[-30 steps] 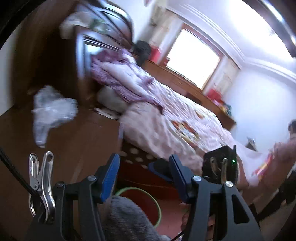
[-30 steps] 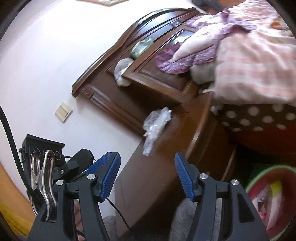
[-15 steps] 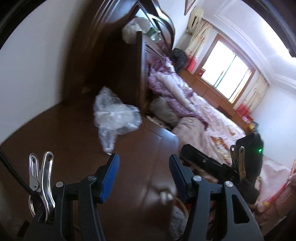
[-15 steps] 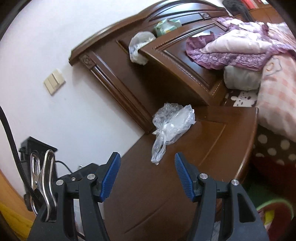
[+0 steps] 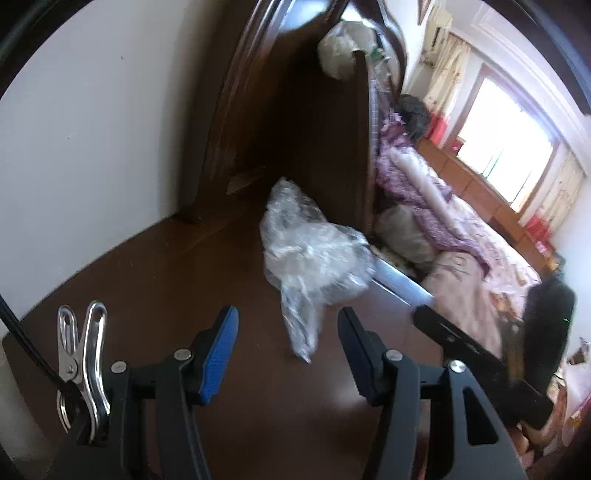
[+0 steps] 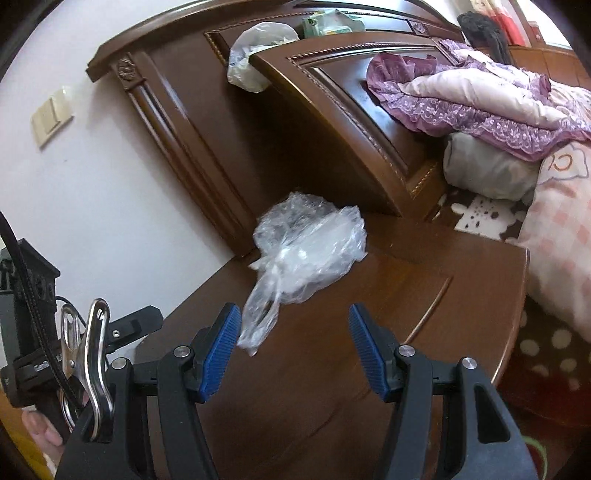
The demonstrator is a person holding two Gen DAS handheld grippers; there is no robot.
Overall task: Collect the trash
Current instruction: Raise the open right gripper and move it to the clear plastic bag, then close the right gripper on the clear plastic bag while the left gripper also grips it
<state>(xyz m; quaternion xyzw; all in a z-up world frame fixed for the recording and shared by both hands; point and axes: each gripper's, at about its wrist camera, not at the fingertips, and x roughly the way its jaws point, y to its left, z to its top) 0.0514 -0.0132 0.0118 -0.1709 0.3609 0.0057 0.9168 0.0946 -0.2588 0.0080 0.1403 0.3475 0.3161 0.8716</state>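
Left wrist view gives me the left gripper (image 5: 288,347) with its blue-padded jaws spread apart and nothing between them, pointing down at a dark wooden nightstand (image 5: 155,295). On that top lies the crumpled clear plastic bag (image 5: 314,258), its narrow tail trailing toward me and ending just ahead of the gap between the fingers, not touching either pad. From my right wrist view the right gripper (image 6: 295,347) is likewise released, jaws wide and empty, and I see the same plastic bag (image 6: 306,243) sitting near the back of the nightstand (image 6: 461,295), close to where the top meets the carved wooden headboard (image 6: 207,122). The bag's tail reaches down toward the left blue pad there; I cannot tell if it brushes it, but nothing is pinched. A second whitish bag (image 6: 255,51) is wedged up on the headboard ledge, with a green packet (image 6: 328,22) beside it. To the right of the nightstand is the bed, with a purple lace-edged quilt (image 6: 472,96), a grey pillow (image 6: 487,170) under it, and a pink checked blanket (image 6: 565,236). A beige wall switch (image 6: 51,114) sits on the white wall left of the headboard. In the left wrist view a bright window (image 5: 506,144) shows beyond the bed.
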